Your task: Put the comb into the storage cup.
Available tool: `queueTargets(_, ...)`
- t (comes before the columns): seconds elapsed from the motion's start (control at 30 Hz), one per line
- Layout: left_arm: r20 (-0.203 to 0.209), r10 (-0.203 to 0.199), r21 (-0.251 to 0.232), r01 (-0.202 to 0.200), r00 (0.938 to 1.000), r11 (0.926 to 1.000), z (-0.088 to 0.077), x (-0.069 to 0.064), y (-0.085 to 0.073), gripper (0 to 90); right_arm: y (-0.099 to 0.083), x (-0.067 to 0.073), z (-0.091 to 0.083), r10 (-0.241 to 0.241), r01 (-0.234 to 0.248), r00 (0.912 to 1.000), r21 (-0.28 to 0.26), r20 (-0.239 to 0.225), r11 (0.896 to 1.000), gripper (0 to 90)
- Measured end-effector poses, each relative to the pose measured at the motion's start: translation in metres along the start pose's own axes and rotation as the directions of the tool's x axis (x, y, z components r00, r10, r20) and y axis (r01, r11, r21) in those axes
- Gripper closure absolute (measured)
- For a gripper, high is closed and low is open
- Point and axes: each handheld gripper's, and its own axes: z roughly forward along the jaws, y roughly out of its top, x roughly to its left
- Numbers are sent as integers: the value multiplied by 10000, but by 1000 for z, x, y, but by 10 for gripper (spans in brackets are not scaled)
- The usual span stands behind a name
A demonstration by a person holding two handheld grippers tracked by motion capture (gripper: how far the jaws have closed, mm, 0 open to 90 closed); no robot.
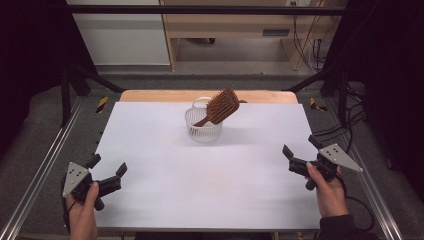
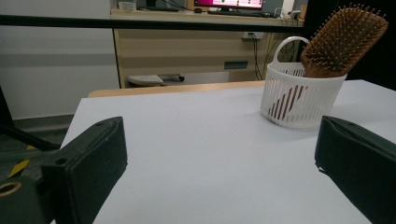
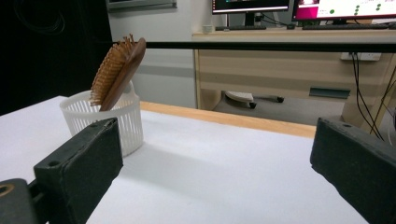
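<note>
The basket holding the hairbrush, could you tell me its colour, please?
White, with slatted sides: the basket shows best in the left gripper view.

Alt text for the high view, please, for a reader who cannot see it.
A wooden hairbrush stands handle-down, leaning, in a small white slatted basket near the far middle of a white table. At the near edge, a person's two hands each hold an open gripper, the left gripper at the left corner and the right gripper at the right, both apart from the basket.

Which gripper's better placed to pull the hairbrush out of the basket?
Right, by a slight edge. Both grippers are open and far away, but the hairbrush head leans out of the basket toward the right gripper, away from the left gripper.
</note>
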Motion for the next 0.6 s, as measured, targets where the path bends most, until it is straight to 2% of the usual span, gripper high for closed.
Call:
queueTargets(0.3,100,-5,2,5,9999,10000,0,-1,0,24,-17,5,-2,-36,42,9998,337,-170,9994,26)
queueTargets(0.6,225,13,-30,-12,9997,10000,1,-2,1,24,-32,16,0,-104,143,9985,730,-543,9972,26)
